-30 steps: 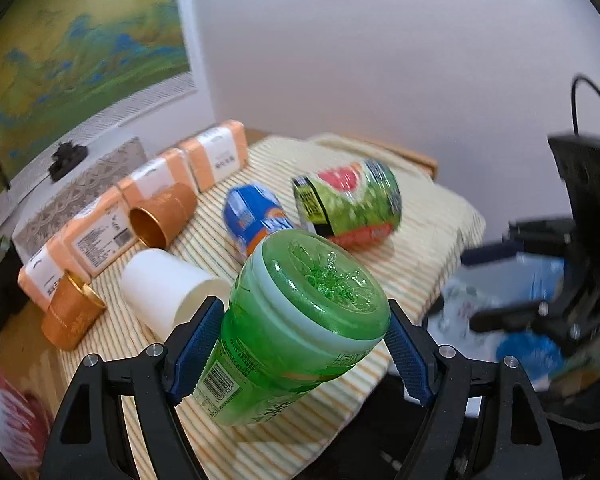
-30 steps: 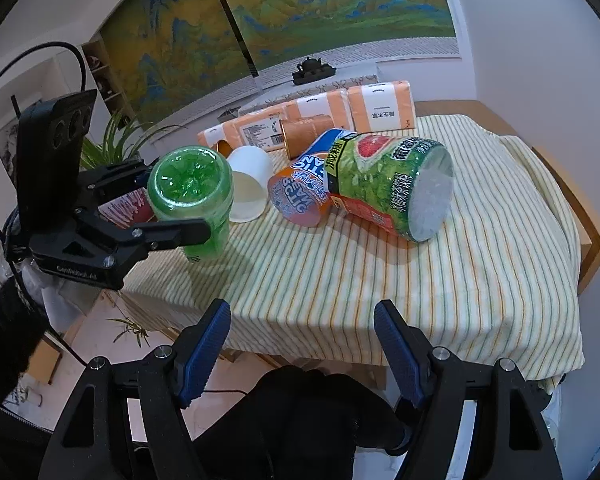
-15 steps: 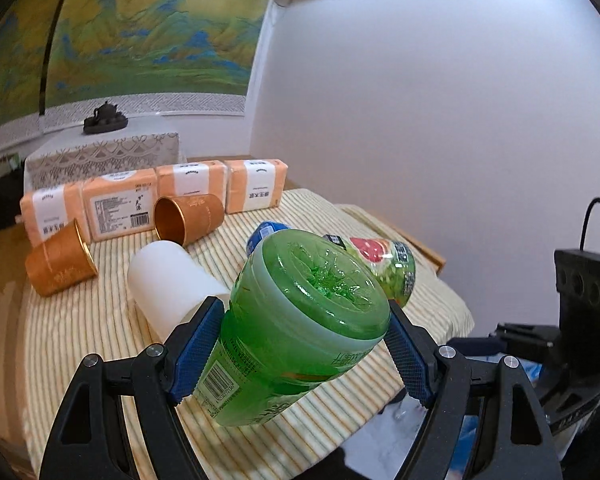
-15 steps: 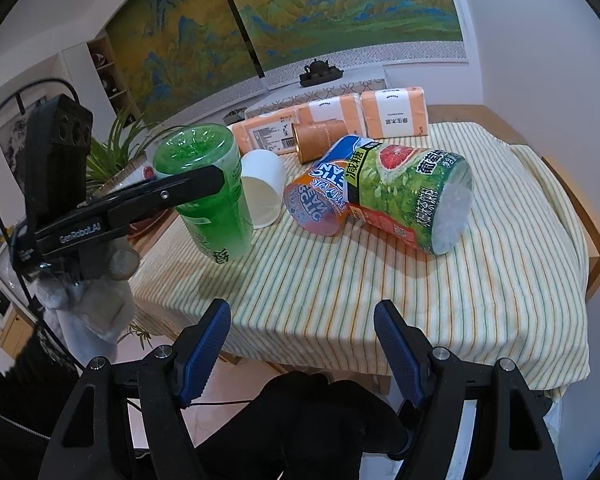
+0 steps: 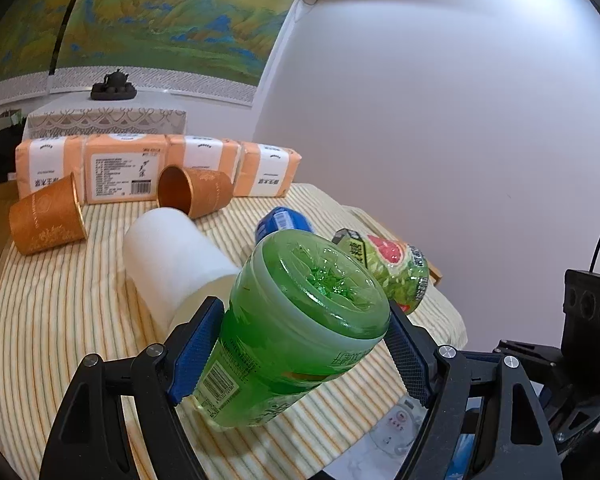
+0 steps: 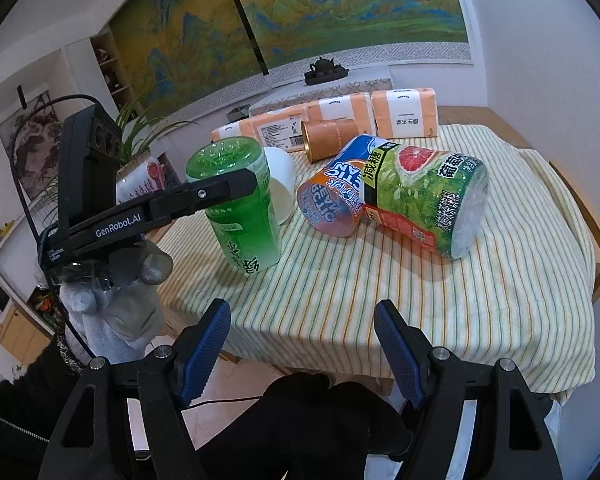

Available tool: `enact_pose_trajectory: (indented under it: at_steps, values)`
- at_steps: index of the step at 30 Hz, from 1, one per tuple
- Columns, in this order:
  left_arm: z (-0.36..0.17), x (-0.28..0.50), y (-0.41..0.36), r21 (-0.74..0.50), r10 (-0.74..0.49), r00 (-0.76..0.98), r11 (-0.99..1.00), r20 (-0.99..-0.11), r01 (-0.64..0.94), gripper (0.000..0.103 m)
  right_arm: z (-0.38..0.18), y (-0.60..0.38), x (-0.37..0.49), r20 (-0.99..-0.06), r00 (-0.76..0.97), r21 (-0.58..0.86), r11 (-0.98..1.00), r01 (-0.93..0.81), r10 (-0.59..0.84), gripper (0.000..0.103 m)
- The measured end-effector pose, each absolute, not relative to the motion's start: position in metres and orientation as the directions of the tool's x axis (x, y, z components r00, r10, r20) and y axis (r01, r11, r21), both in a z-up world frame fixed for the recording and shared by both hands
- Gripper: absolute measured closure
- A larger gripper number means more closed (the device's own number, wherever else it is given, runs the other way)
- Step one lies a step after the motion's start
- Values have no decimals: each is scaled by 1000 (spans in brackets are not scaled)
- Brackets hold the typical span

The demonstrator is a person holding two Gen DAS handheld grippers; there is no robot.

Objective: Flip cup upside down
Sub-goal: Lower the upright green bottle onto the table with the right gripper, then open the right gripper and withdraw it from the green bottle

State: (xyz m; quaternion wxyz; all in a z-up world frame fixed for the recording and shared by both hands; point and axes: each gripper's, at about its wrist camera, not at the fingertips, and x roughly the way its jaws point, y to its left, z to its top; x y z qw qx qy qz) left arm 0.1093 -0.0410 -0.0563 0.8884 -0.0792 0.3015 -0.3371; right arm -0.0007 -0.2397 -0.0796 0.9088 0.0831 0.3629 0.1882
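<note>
l gripper (image 5: pixel 300 356) clamped on green cup (image 5: pixel 296 332), base up, rim at or just above the striped cloth (image 6: pixel 380 300) near table's front-left corner: flip looks done, set-down + release left; r gripper (image 6: pixel 302 346) open, empty, off the table edge.

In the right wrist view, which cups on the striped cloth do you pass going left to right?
Green cup held in the left gripper → white cup → orange-and-blue cup → big grapefruit-print cup.
</note>
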Motion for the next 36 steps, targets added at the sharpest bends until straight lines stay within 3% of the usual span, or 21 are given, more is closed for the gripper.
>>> enact_pose_trajectory:
  at_steps: [4, 6, 12, 22, 29, 36]
  values:
    - [-59, 109, -37, -324, -627, 596, 775, -501, 543, 20, -80, -237, 1, -631, 662, 289, 914, -284, 405, 32]
    - [-60, 111, -34, -327, -616, 596, 784, -514, 528, 11, -80, -234, 1, -632, 659, 287, 913, -288, 407, 32]
    - [-59, 110, -26, -297, -579, 626, 812, -523, 503, 1, -80, -229, 3, -631, 655, 287, 910, -299, 414, 32]
    - [-37, 74, -20, -109, -435, 737, 888, -517, 448, 1, -75, -220, 6, -611, 684, 272, 917, -291, 398, 32]
    - [-20, 55, 0, -104, -357, 792, 929, -496, 354, 1, -71, -203, 5, -601, 722, 193, 939, -285, 343, 30]
    - [-14, 30, 18, -111, -266, 817, 963, -512, 245, 1, -63, -195, 5, -560, 776, 154, 957, -247, 290, 21]
